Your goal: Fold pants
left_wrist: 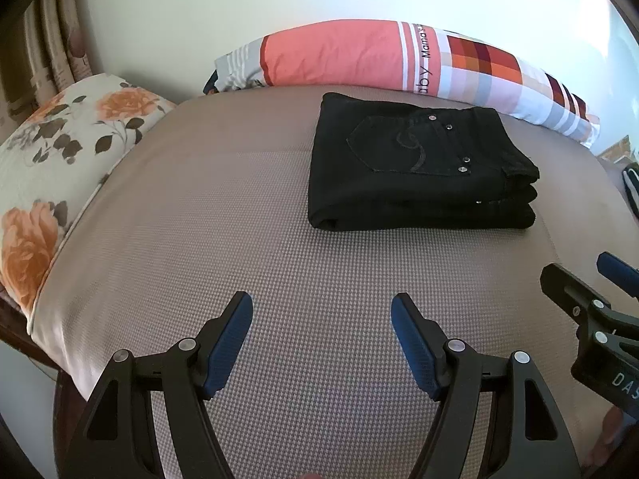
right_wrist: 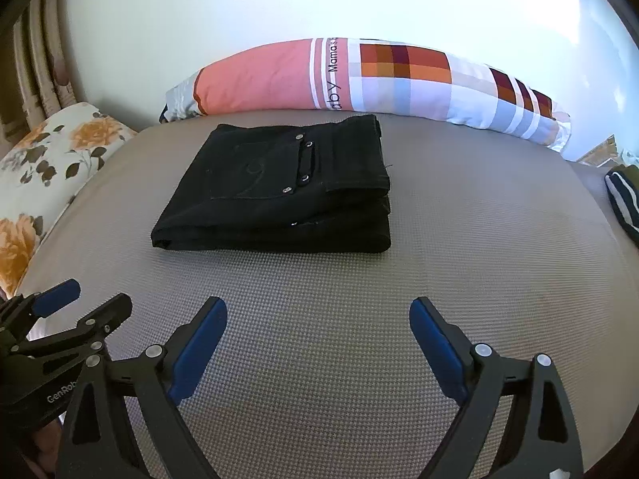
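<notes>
A pair of black pants (left_wrist: 415, 167) (right_wrist: 279, 195) lies folded into a thick rectangular stack on the grey textured bed cover (left_wrist: 279, 239) (right_wrist: 439, 259), back pocket with metal studs facing up. My left gripper (left_wrist: 322, 303) hangs open above the bare cover, short of the stack and holding nothing; it also shows at the left edge of the right wrist view, left gripper (right_wrist: 98, 293). My right gripper (right_wrist: 318, 305) stands wide open, also over the cover in front of the pants, with nothing between its blue pads. It appears at the right edge as right gripper (left_wrist: 579, 269).
A long pink and plaid pillow (left_wrist: 399, 60) (right_wrist: 379, 80) lies along the wall behind the pants. A floral pillow (left_wrist: 60, 151) (right_wrist: 52, 151) sits at the left. A dark striped cloth (right_wrist: 621, 199) lies at the right edge. Curtains hang at the far left.
</notes>
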`<control>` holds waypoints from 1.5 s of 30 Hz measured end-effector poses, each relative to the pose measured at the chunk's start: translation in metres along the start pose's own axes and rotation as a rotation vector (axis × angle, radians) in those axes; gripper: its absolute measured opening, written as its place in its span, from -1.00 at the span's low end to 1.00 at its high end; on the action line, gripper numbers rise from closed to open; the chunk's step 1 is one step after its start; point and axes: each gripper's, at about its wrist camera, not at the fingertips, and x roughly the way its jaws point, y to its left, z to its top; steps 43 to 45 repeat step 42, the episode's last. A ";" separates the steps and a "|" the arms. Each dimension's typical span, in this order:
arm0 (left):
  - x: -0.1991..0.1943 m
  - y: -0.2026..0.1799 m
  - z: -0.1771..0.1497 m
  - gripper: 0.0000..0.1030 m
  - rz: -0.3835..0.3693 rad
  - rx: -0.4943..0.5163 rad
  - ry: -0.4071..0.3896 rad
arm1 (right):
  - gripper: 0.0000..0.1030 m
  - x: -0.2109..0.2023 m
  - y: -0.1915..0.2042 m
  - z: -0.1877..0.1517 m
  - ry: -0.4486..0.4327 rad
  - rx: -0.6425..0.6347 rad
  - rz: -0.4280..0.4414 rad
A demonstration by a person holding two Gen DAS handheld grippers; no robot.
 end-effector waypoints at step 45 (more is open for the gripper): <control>0.005 -0.002 0.000 0.40 0.004 0.029 0.004 | 0.78 0.008 0.001 -0.006 0.034 -0.009 -0.010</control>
